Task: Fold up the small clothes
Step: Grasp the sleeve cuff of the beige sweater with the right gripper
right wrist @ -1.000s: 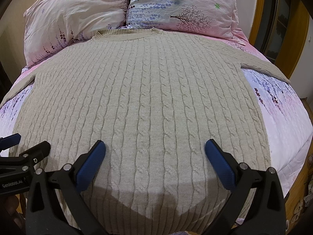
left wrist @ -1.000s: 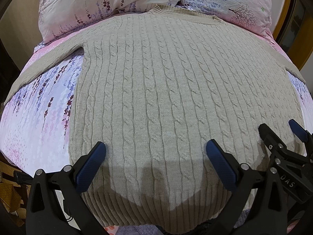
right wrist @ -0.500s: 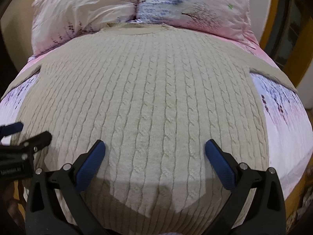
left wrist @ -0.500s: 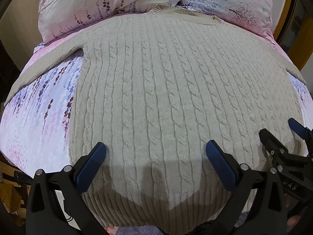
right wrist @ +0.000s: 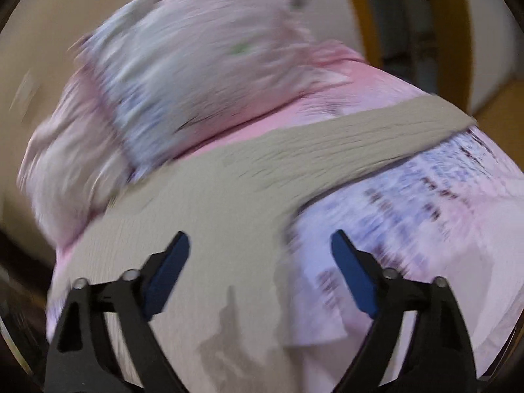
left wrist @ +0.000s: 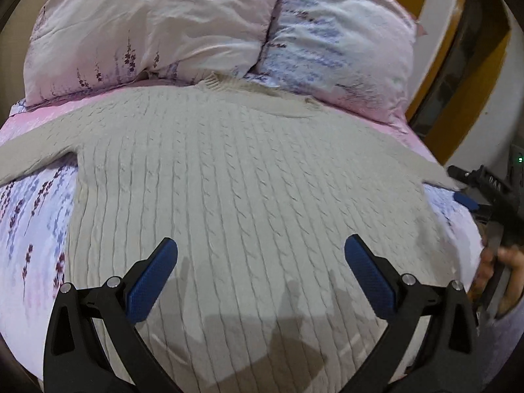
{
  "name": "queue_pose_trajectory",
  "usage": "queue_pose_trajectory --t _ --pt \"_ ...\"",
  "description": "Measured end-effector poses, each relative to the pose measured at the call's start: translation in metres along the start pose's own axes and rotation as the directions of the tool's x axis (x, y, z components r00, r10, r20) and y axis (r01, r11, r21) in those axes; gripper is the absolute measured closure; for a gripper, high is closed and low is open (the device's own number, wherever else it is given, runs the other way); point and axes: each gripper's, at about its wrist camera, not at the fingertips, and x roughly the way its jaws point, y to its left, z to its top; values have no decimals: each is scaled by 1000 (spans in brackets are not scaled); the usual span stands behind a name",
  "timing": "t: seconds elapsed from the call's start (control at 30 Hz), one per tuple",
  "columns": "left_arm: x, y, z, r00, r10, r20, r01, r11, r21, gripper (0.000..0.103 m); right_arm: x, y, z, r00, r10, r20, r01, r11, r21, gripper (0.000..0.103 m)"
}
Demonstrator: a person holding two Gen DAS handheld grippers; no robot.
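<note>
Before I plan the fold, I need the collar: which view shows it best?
The left wrist view: the sweater's collar lies sharp below the pillows. The right wrist view is blurred and shows only a sleeve.

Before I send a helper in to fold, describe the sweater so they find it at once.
Look at the bed with the pink flowered sheet. Below the two pillows a sweater lies flat, neck toward them, sleeves spread to both sides. It is the only plain thing there: beige cable knit, while everything round it is flowered.
</note>
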Motion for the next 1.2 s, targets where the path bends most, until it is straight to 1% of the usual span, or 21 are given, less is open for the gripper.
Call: queue_pose_trajectory --t 0.03,0.1,0.2,0.3,0.37,0.47,0.53,0.6,0.63,0.7,0.77,0.83,0.93,0.97,1.0,1.1,1.13,1.2 --pt "4 0 3 1000 10 -17 -10 1000 -6 1 8 -17 12 1000 -1 -9 1 998 60 27" --pt "13 1 11 999 23 -39 -24 1000 -14 1 21 -43 27 1000 12 -29 -7 985 172 38" --pt "18 4 15 999 33 -25 -33 999 -14 1 42 -81 43 998 27 -53 -8 943 333 50" --pt "20 6 16 1000 13 -13 -13 1000 -9 1 56 -105 47 997 41 -72 -7 906 424 57" --pt "23 8 15 1000 -1 -12 1 1000 -10 1 61 -111 48 997 52 -60 -19 890 455 61" --pt "28 11 14 1000 -17 -13 16 1000 -17 1 61 -124 51 999 38 -24 -21 869 494 63" --pt "30 12 13 1000 -21 -14 20 1000 -21 1 64 -130 55 999 36 -6 -28 857 514 67" --pt "33 13 13 1000 -23 -17 23 999 -23 1 65 -136 55 999 37 9 -36 848 529 74" --pt "34 13 13 1000 -24 -18 23 999 -24 1 64 -139 54 999 37 19 -42 842 538 76" --pt "36 14 13 999 -24 -23 24 999 -24 1 64 -146 54 999 34 39 -50 830 556 83" --pt "36 14 13 999 -24 -24 23 1000 -20 1 64 -154 53 998 35 60 -63 813 579 87" --pt "37 14 13 999 -23 -24 23 1000 -14 1 63 -159 52 997 31 76 -70 802 593 88" --pt "37 14 13 999 -27 -25 27 1000 -11 1 62 -160 56 996 -7 89 -46 811 583 91" --pt "36 15 13 999 -32 -24 31 999 -14 1 62 -159 58 995 -15 95 -42 816 576 94" --pt "36 15 13 999 -35 -23 34 999 -16 1 60 -156 60 994 -13 108 -51 821 568 95" --pt "36 17 13 999 -44 -19 44 999 -23 1 43 -134 71 982 -13 190 -84 865 494 95" --pt "35 17 13 999 -47 -17 46 999 -26 1 39 -129 73 978 -7 207 -95 874 477 95" --pt "34 17 12 999 -49 -15 49 998 -27 1 29 -110 80 967 28 255 -137 897 420 95"
